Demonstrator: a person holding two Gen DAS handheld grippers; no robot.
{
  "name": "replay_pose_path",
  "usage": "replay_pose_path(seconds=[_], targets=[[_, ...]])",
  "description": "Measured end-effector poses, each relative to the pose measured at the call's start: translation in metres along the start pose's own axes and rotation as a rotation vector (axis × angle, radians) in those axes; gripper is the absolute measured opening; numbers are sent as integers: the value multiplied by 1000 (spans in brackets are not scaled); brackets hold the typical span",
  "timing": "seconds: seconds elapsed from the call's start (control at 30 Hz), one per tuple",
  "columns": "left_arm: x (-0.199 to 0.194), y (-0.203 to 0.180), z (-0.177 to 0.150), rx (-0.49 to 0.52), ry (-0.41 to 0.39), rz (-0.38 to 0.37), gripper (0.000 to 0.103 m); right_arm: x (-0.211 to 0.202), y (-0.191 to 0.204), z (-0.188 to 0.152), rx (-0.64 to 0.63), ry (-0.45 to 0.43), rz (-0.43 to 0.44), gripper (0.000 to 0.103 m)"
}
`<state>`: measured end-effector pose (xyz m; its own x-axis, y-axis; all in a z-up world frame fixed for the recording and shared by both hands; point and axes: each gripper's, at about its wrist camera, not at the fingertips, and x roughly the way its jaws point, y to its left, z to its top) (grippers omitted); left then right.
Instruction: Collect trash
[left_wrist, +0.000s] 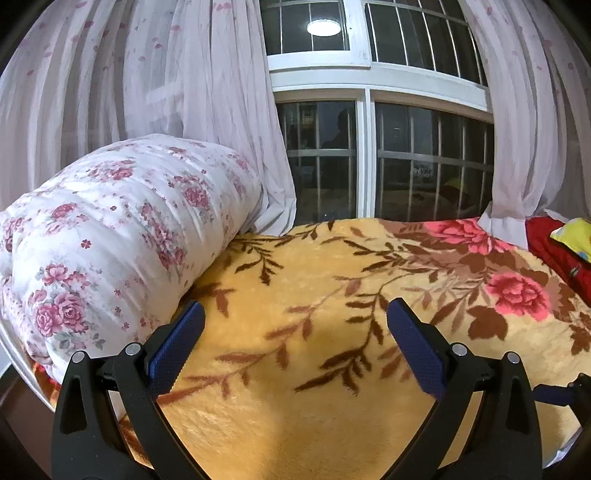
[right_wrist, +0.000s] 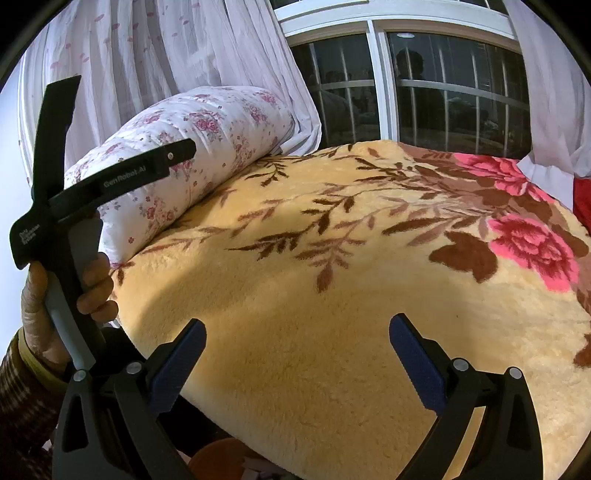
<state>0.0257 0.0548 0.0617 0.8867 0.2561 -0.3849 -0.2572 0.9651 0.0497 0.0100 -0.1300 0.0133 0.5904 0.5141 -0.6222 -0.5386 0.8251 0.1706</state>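
On the left, the left tool (left_wrist: 295, 314) hangs over the bed with its jaws wide and nothing between them. At its ten o'clock lies a rolled floral quilt (left_wrist: 122, 229), its long axis running toward the window (left_wrist: 369, 158) at twelve. Ahead spreads the yellow flowered blanket (left_wrist: 314, 295), bare of litter. The only candidate for trash is a yellow packet (left_wrist: 572, 236) at two o'clock, far right on red cloth, though I cannot tell what it is. The right tool (right_wrist: 297, 328) is also wide and empty, with the left hand (right_wrist: 62, 291) at its nine o'clock. The packet does not show in the right wrist view; by my judgement the right tool is nearer it.
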Motion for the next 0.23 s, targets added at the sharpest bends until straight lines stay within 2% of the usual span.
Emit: replay_pose_path(seconds=[0.23], targets=[[18,1,-2,8,63,24,96,4,-6,7,-2,-8,-18,98]])
